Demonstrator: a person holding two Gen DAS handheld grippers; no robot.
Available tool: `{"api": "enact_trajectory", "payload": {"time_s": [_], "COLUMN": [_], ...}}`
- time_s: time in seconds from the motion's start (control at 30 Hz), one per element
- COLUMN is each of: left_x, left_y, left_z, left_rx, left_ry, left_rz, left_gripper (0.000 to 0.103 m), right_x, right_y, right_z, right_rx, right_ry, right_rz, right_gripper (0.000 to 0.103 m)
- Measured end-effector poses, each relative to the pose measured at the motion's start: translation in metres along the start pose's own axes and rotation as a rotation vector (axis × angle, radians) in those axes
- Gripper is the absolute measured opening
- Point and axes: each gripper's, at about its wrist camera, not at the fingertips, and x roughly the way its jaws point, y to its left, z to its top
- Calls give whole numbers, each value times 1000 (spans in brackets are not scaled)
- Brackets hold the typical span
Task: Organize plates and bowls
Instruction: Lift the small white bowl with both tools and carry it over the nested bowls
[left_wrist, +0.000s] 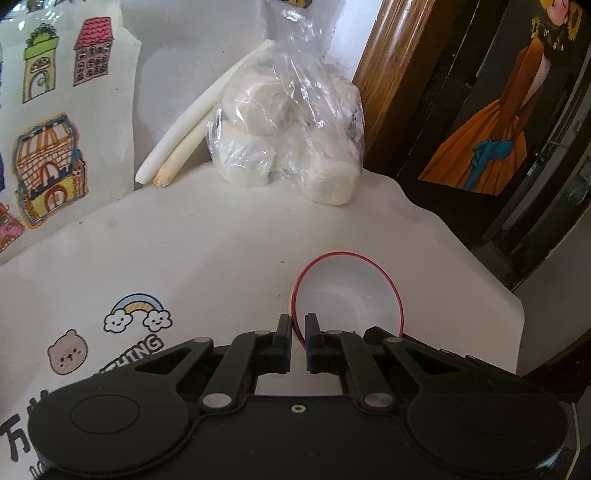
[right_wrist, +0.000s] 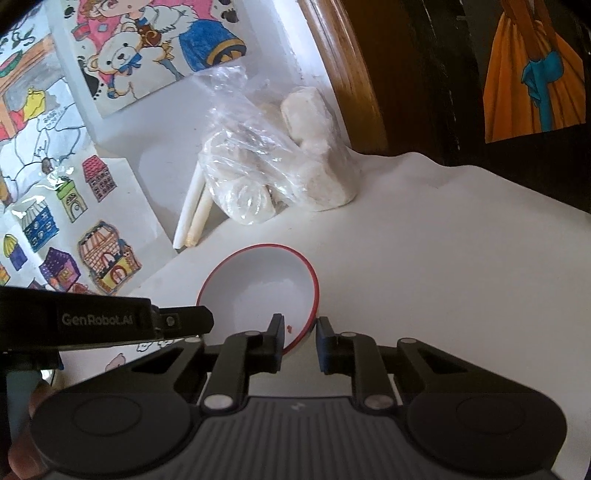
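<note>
A white bowl with a red rim sits low over the white table. In the left wrist view my left gripper is shut on its near left rim, the red edge pinched between the fingers. In the right wrist view the same bowl lies just ahead, and my right gripper is shut on its near right wall, one finger inside and one outside. The left gripper reaches in from the left to the bowl's left rim. No plates or other bowls are in view.
A clear plastic bag of white buns stands at the back of the table, with two pale sticks leaning beside it. Coloured drawings cover the wall on the left. A wooden door frame rises at the right, and the table's edge falls away there.
</note>
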Motion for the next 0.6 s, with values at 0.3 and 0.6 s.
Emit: {"api": "enact_trajectory", "payload": {"time_s": [0.3,0.6], "left_x": [-36,-75], "left_y": [11,16], "left_z": [-6,-15], "left_rx": [-25,-23], "left_ry": [-35,-76], "left_rz": [-21,-21], "left_gripper": [6,6], "right_x": [-24,-54], "right_y": [24,50], "right_z": [-2,-5], "right_rx": [-37,-79], "right_ry": [-26,-52], "right_rz": [12,20], "right_gripper": [20,20]}}
